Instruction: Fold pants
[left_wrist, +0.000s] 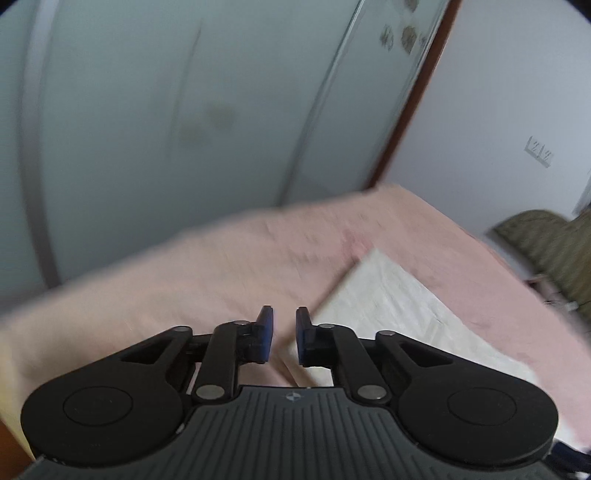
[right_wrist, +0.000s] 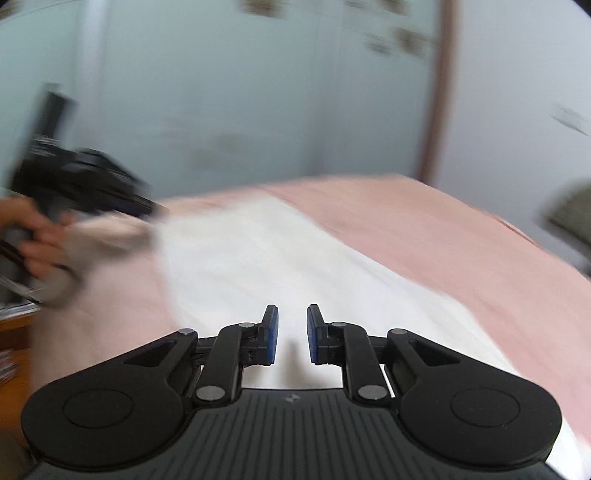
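White pants (right_wrist: 266, 258) lie flat on a pink bedsheet (right_wrist: 443, 236). In the left wrist view the pants (left_wrist: 391, 306) lie to the right of my left gripper (left_wrist: 284, 334), which is open and empty above the sheet near the pants' left edge. My right gripper (right_wrist: 292, 334) is open and empty, held above the middle of the pants. In the right wrist view the left gripper (right_wrist: 92, 184) shows blurred at the far left in a hand, beside the pants' far left corner.
The pink sheet (left_wrist: 184, 280) covers a bed that ends at a frosted glass sliding door (left_wrist: 184, 110). A brown door frame (left_wrist: 413, 110) and a white wall stand at the right. An olive cushion (left_wrist: 546, 243) lies at the far right. Wooden furniture (right_wrist: 14, 343) shows at the left.
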